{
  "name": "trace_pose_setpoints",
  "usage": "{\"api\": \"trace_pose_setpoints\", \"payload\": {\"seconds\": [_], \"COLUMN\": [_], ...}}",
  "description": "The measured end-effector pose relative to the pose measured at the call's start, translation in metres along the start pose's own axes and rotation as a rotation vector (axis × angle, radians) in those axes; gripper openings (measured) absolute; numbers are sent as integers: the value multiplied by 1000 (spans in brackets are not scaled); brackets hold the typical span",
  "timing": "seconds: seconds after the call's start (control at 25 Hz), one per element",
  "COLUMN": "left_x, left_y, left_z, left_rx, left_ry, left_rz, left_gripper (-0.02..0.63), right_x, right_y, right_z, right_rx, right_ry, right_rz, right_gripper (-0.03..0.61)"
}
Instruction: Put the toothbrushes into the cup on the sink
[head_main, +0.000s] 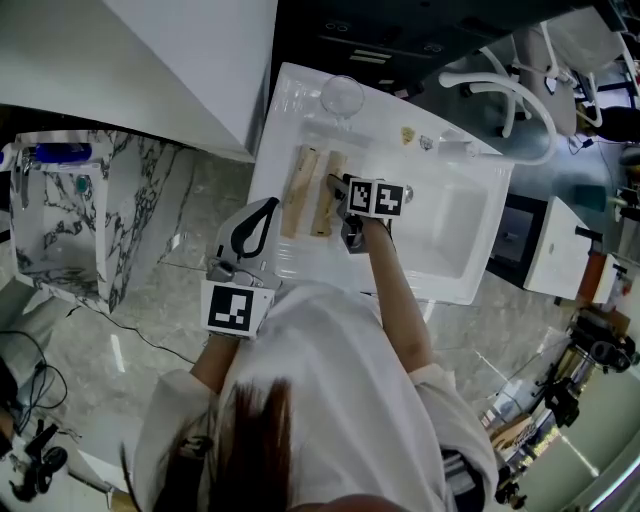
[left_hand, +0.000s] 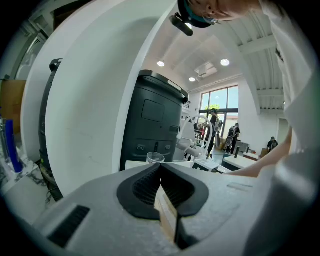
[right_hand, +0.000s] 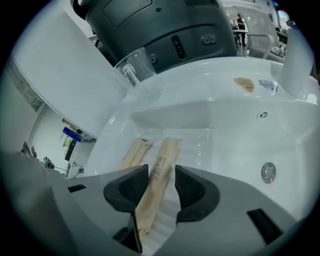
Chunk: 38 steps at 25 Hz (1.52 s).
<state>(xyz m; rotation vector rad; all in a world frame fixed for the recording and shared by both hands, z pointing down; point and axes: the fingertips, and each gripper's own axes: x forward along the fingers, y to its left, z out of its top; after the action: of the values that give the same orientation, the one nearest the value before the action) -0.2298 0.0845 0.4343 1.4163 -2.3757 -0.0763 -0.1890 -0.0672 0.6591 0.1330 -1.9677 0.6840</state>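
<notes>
Head view looks steeply down on a white sink (head_main: 455, 225) whose ribbed ledge (head_main: 310, 250) at the left end carries 2 paper-wrapped toothbrushes. The left toothbrush (head_main: 299, 190) and the right toothbrush (head_main: 326, 195) lie flat, nearly parallel and just beside each other, and neither is in the cup. The clear cup (head_main: 342, 97) stands upright on the sink's far rim, just beyond the wrappers' far ends, in front of a dark grey unit (left_hand: 155, 120). The right gripper (head_main: 342, 205) is tilted steeply down over the right toothbrush. In the right gripper view its jaws stand apart, 1 on each side of that wrapper, which runs up between them with a thin gap at each pad, so nothing is clamped. The left gripper (head_main: 268, 210) hangs at the sink's left edge, near the left toothbrush but apart from it, pointing almost level toward the cup. In the left gripper view its jaws are closed tip to tip. A tan strip (left_hand: 167, 215) shows in the slot behind the tips, and I cannot tell what it is or whether it is held.
</notes>
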Motion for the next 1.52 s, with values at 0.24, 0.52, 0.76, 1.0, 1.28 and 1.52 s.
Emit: {"api": "trace_pose_setpoints", "payload": {"seconds": [0.24,0.52,0.76,1.0,1.28,1.52], "left_x": [1,-1,-5,-8,-13,-18], "left_y": [-1,-3,-4,-7,-14,-22], "left_z": [-2,-1,2,9,22,36], "left_rx": [-4,-2,5,35,46,74], "left_ry": [7,1,-13,-50,-92,-126], "left_rz": [-5,-8,-5,-14,-30,-48], "left_gripper": [15,15,15,15,15,15], "right_x": [2,-6,-29,-71,-140,-205], "right_y": [3,15,30,49,70,89], "right_z": [-2,7,23,45,69,83], "right_rx": [38,28,-3,-71,-94,-148], "right_ry": [7,-45,-189,-403,-698,-925], "right_rz": [32,62,106,151,192,191], "right_gripper": [110,41,31,26,23,20]}}
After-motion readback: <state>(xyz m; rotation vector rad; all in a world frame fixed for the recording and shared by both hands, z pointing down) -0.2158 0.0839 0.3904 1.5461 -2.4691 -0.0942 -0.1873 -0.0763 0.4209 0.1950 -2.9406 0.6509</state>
